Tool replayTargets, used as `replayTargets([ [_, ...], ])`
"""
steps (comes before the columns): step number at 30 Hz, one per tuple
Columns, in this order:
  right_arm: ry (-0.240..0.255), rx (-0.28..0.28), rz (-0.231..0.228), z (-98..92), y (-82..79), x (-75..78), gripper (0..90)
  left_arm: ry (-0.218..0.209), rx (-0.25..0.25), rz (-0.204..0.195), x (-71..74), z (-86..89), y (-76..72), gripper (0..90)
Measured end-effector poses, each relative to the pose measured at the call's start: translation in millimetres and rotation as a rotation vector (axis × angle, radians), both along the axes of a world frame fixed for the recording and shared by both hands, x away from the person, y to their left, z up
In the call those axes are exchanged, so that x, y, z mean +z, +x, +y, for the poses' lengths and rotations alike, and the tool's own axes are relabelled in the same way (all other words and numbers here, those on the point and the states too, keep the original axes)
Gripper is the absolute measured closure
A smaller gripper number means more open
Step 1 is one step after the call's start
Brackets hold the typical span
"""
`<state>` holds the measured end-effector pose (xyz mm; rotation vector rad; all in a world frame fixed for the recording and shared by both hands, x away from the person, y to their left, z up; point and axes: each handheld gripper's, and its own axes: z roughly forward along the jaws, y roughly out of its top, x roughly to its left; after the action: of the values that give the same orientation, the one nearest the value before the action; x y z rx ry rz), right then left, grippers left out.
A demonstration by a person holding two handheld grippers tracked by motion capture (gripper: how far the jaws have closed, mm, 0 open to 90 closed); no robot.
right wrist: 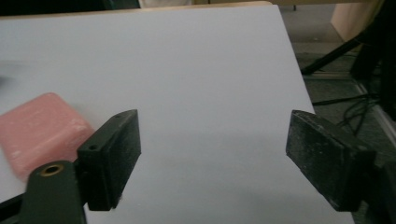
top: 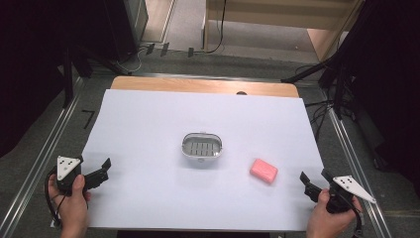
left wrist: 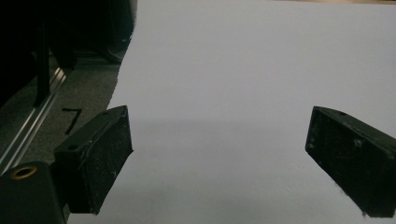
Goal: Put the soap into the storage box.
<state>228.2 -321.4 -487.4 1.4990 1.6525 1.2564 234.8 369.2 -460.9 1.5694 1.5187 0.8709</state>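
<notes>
A pink bar of soap [top: 263, 170] lies on the white sheet, right of centre. A metal soap dish [top: 201, 146] with a slotted floor sits in the middle. My right gripper [top: 314, 179] hovers at the sheet's right front edge, just right of the soap, jaws open and empty. In the right gripper view the soap [right wrist: 39, 131] lies left of the left jaw, and the right gripper [right wrist: 212, 156] has only bare sheet between its jaws. My left gripper [top: 101, 167] is at the front left edge, open and empty; in its own view the left gripper [left wrist: 219, 158] spans bare sheet.
The white sheet [top: 148, 124] covers a wooden table whose bare far edge [top: 203, 85] shows beyond it. Metal rails [top: 39, 158] run along both sides of the table. Dark stands and cables [top: 341, 84] crowd the far right, and a black "7" [left wrist: 72, 119] marks the floor at left.
</notes>
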Motion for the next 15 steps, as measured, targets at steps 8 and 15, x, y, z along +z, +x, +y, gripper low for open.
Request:
replayTargets([
  [8,-0.032,-0.022,0.025,3.9,1.0,0.6,19.5,0.024,0.003,-0.003,-0.2,-2.5,-0.3,7.9],
  [15,-0.064,0.009,0.038,7.9,2.6,3.4,13.4,0.107,-0.015,0.008,-1.3,-11.3,1.2,7.9],
])
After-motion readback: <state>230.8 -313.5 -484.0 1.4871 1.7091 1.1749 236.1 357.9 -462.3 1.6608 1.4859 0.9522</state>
